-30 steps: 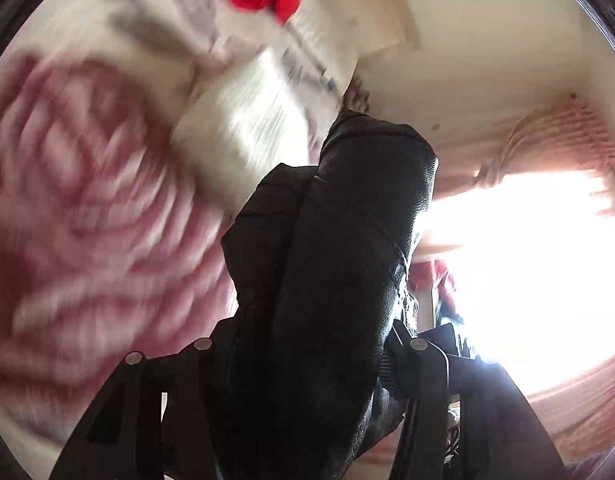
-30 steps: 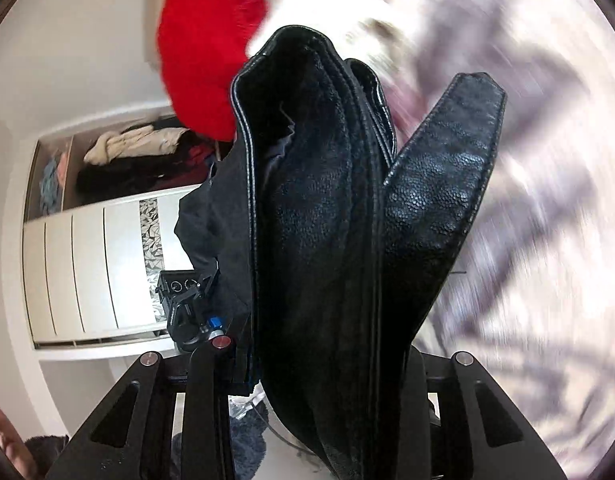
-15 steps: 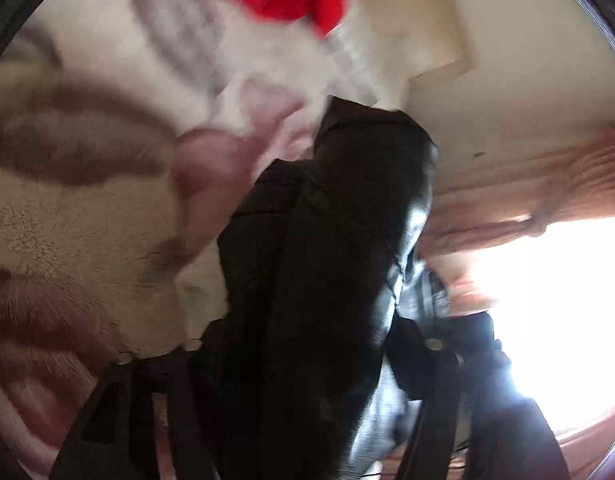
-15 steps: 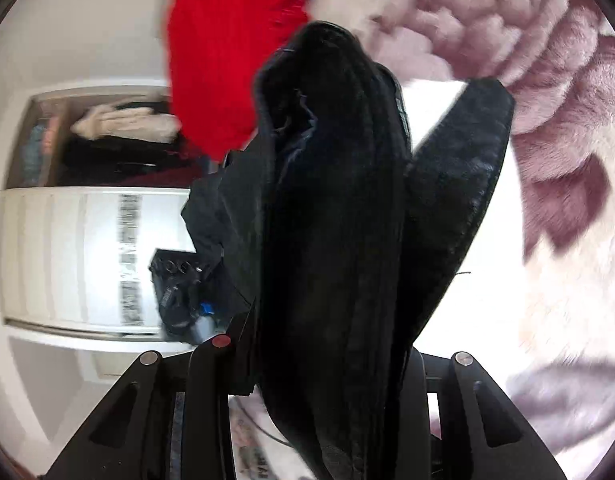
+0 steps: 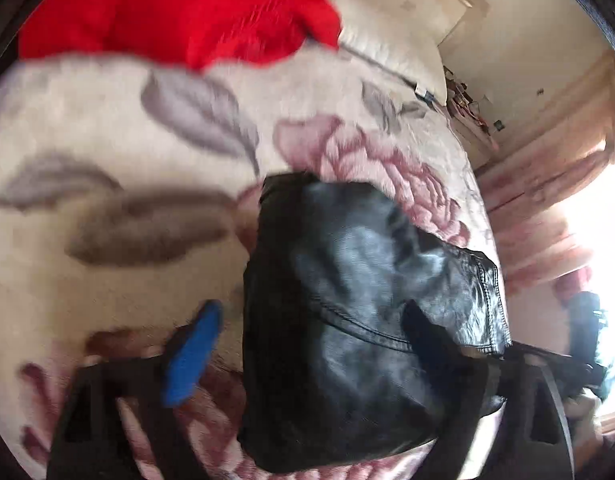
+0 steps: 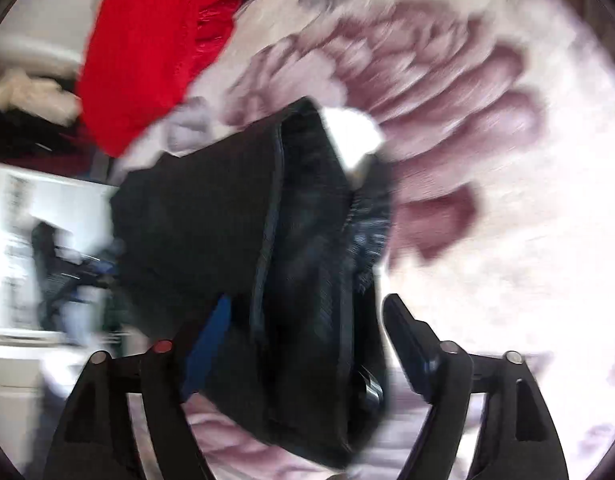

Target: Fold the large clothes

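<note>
A black leather jacket [image 5: 347,320], folded into a thick bundle, rests on the floral blanket [image 5: 107,128] of a bed. My left gripper [image 5: 307,344] points down over it and its jaws are opening. The blue pad [image 5: 191,352] stands clear of the jacket's left edge, and the other finger lies over its right side. In the right wrist view the same jacket [image 6: 299,248] sits between the jaws of my right gripper [image 6: 307,340], which are also opening. Its right finger [image 6: 411,340] is apart from the leather. Both views are blurred.
A red garment [image 5: 179,4] lies at the far end of the bed, also the red garment [image 6: 147,48] in the right wrist view. A white pillow [image 5: 395,48] is behind it. A bright curtained window [image 5: 579,200] is to the right; a white wardrobe [image 6: 19,220] is to the left.
Both grippers swung down toward the bed with the jacket and then spread their jaws. The jacket, gripped upright before, now sags onto the blanket between the open fingers.
</note>
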The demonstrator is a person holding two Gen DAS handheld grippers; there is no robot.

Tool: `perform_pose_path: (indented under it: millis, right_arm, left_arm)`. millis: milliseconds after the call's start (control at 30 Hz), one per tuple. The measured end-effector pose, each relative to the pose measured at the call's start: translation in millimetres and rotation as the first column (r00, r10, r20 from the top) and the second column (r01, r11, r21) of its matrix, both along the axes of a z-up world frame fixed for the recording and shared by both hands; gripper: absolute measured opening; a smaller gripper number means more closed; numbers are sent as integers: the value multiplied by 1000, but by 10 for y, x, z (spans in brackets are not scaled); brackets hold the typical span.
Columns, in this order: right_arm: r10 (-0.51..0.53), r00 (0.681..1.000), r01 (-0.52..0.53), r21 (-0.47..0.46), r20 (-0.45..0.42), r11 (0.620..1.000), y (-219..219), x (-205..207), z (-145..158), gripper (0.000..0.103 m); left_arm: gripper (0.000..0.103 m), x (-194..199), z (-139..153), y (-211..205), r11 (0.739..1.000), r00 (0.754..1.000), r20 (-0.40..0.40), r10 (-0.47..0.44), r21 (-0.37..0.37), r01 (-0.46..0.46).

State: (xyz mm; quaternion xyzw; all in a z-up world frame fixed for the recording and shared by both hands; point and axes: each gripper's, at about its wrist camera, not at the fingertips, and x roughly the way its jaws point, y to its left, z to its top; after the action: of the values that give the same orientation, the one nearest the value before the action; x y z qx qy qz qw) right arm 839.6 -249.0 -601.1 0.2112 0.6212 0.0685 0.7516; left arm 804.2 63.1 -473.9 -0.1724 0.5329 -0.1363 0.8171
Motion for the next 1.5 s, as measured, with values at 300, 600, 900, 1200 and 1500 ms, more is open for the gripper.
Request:
perform_pose_path:
  millis: [300, 600, 900, 1200, 1500]
  right_arm:
    - [-8, 995, 54, -484, 96, 873, 673, -1100, 540, 103]
    - [-54, 984, 136, -514, 172, 847, 986, -2170, 1503, 103]
    - [-22, 953, 196, -558, 303, 807, 1200, -3271, 2839, 103]
    - [1, 913, 240, -542, 407, 805, 1335, -4398, 4022, 103]
    - [27, 863, 281, -525, 504, 804, 1370, -5359, 4906, 103]
  left_arm:
    - [103, -830, 404, -360, 953, 996, 80, 26, 300, -48]
    - [103, -1829, 1312, -506, 929, 985, 169, 33, 358, -93]
    - [103, -2761, 2408, -578, 915, 955, 294, 35, 375, -149]
    - [103, -3700, 3293, -680, 912, 922, 387, 31, 367, -184]
    - [103, -4409, 3869, -746, 926, 897, 439, 49, 317, -206]
